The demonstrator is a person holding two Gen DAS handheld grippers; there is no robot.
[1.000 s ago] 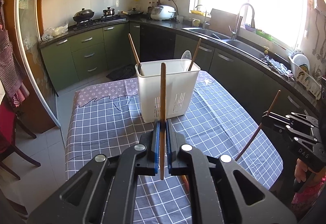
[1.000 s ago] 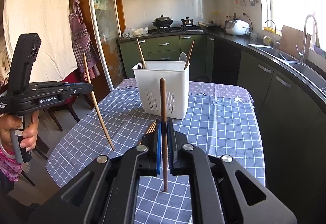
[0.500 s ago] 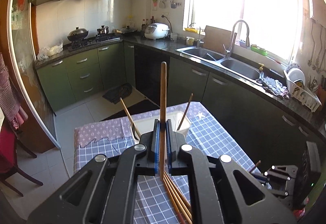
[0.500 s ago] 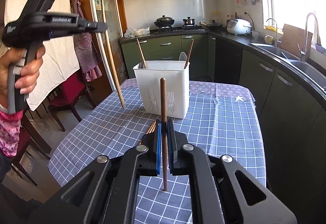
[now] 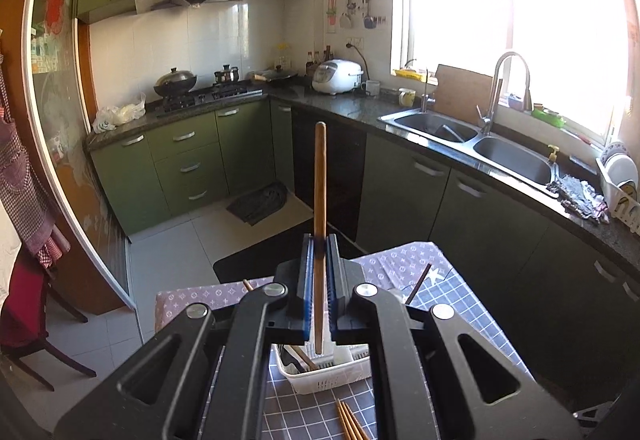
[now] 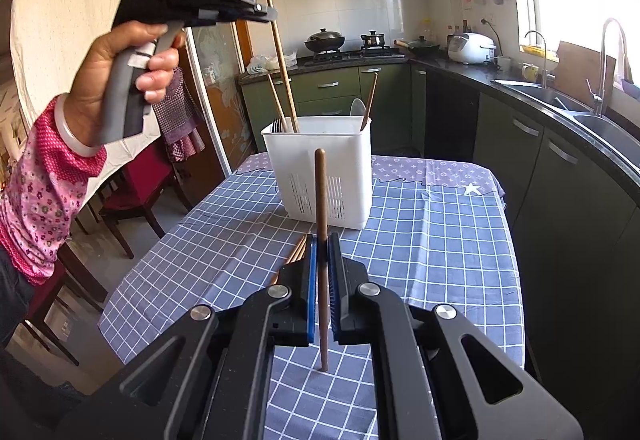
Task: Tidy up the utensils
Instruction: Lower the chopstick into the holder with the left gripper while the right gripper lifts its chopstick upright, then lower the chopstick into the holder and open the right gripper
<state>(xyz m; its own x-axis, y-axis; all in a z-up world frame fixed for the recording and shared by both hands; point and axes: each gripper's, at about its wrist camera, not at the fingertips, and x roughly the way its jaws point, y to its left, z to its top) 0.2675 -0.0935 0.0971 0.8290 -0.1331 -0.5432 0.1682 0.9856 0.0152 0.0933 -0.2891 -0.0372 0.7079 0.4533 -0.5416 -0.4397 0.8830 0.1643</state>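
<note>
Green cabinets (image 5: 188, 163), bright window (image 5: 508, 31), tiled floor (image 5: 176, 252).

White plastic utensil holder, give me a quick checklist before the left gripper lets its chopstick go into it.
1. Left gripper clamped on its brown wooden chopstick: ok.
2. Chopstick tip inside the white plastic utensil holder: ok; its lower end is below the rim in the right wrist view.
3. Holder upright on the blue checked tablecloth: ok.
4. Room left in that compartment: cannot tell.
5. Right gripper shut on its own second wooden chopstick, clear of the holder: ok.
</note>
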